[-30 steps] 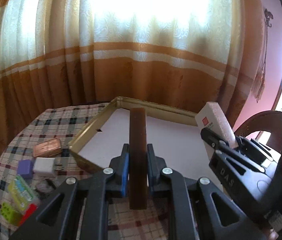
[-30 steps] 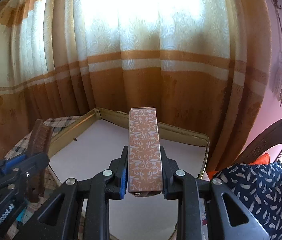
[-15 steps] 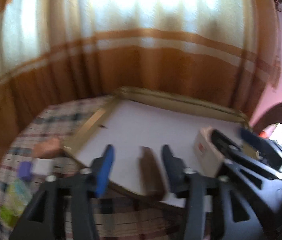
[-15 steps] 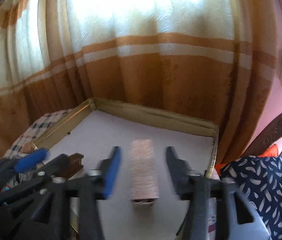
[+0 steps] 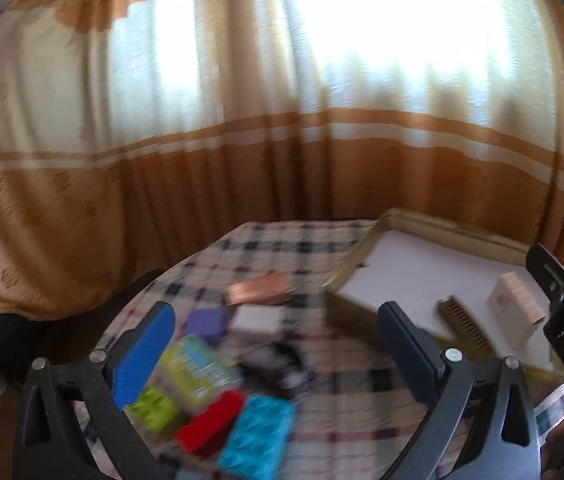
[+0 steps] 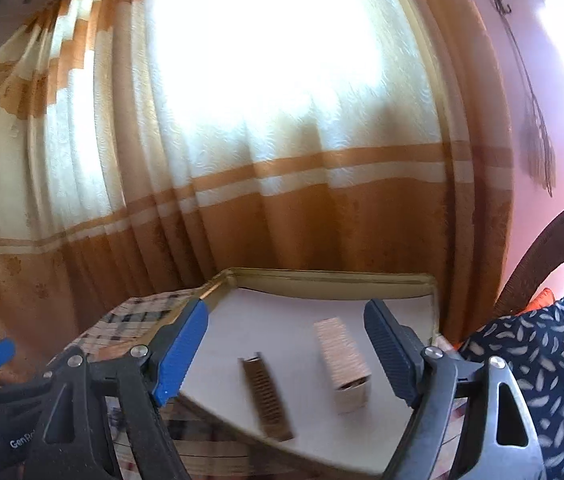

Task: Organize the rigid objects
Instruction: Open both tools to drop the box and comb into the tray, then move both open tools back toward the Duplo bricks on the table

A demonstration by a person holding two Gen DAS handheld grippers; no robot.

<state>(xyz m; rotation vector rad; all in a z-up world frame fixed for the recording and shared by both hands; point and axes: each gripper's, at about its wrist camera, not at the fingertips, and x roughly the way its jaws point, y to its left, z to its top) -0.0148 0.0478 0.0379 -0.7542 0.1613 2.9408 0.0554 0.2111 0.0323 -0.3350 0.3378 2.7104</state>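
Worktop (image 5: 282, 248) left side: loose pile waits, namely copper box (image 5: 260, 293), purple block (image 5: 206, 320), green pack (image 5: 198, 364), red block (image 5: 210, 420), blue block (image 5: 258, 436). Left tongs (image 5: 278, 360) now opening wide, empty, swung from tray toward pile. Tray (image 6: 322, 280): brown comb (image 6: 268, 396) and patterned box (image 6: 342, 360), gripped second ago, now lying flat side by side, released. Right tongs (image 6: 286, 356) opening, nothing between pads. Two items sorted; pile likely next.
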